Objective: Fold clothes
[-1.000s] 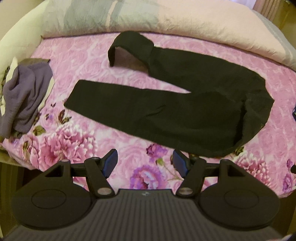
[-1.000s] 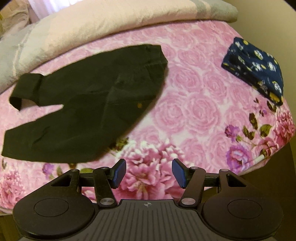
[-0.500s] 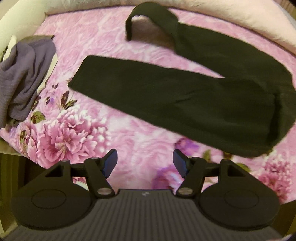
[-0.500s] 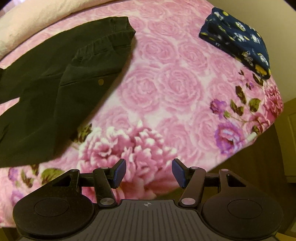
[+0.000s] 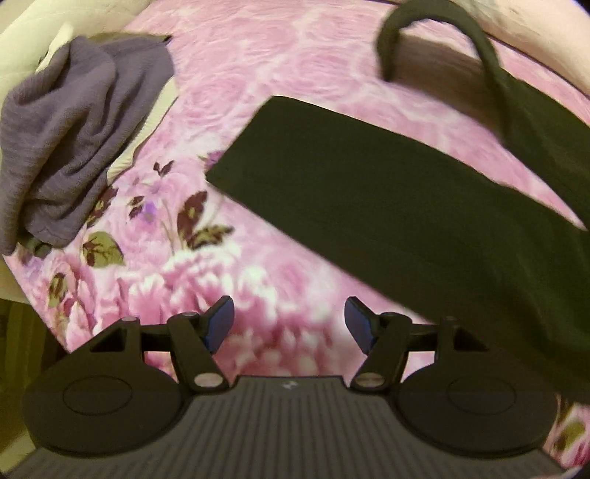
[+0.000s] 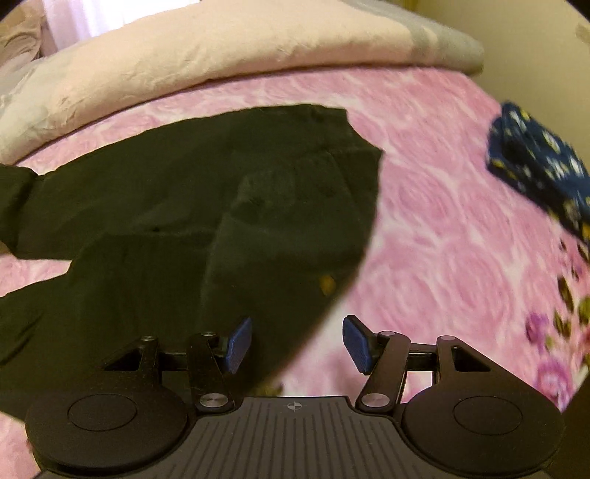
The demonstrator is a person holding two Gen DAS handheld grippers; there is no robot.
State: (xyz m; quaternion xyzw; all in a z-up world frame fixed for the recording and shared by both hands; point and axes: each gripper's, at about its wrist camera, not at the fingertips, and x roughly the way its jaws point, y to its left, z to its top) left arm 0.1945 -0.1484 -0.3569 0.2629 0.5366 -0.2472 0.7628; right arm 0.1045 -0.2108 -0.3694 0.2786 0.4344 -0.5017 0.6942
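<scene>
Now both the left gripper (image 5: 289, 326) and the right gripper (image 6: 297, 344) are wide open and hold nothing, above the black trousers (image 6: 206, 206) which lie flat on the pink flowered bedspread (image 5: 258, 84), with a beige duvet (image 6: 206, 51) behind

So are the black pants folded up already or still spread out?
Mostly spread out. The black pants lie open on the pink bedspread, both legs apart, only the far leg's end curled over.
</scene>
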